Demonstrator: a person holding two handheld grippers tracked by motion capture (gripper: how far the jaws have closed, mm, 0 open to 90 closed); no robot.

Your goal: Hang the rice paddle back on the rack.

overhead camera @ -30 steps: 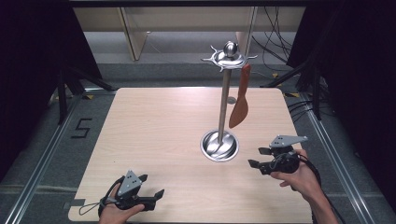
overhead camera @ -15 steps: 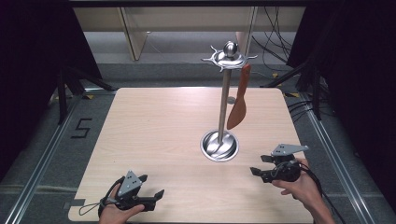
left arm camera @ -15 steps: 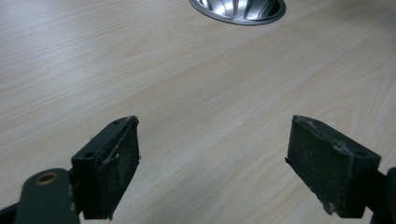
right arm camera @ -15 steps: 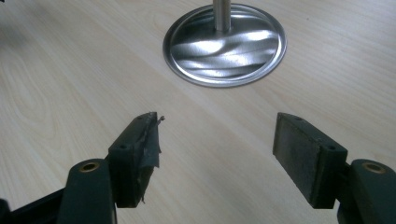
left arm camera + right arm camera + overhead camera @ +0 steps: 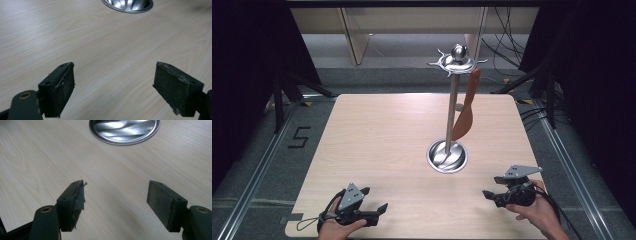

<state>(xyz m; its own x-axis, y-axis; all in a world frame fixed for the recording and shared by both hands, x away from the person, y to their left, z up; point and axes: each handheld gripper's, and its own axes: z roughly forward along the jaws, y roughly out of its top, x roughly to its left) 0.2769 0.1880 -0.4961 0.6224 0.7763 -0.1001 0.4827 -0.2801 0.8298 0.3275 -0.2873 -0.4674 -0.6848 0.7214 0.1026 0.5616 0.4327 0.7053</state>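
A steel utensil stand point(image 5: 452, 95) rises from a round shiny base point(image 5: 447, 156) right of the table's middle. A brown spatula point(image 5: 465, 114) hangs from a hook of the stand's crown point(image 5: 457, 59), blade down. My left gripper point(image 5: 377, 208) rests low at the table's front left, open and empty; its jaws stand wide over bare wood in the left gripper view point(image 5: 113, 85), with the base point(image 5: 127, 4) far ahead. My right gripper point(image 5: 492, 189) sits at the front right, open and empty point(image 5: 116, 202), pointing at the base point(image 5: 124, 130).
The light wooden table point(image 5: 377, 135) has a grey floor around it, with a "5" mark point(image 5: 298, 136) at the left. Wooden furniture legs point(image 5: 354, 35) and cables point(image 5: 507, 45) lie beyond the far edge. Dark curtains flank both sides.
My right gripper has drawn back toward the table's front edge and a little right, away from the stand's base. The left gripper has stayed put.
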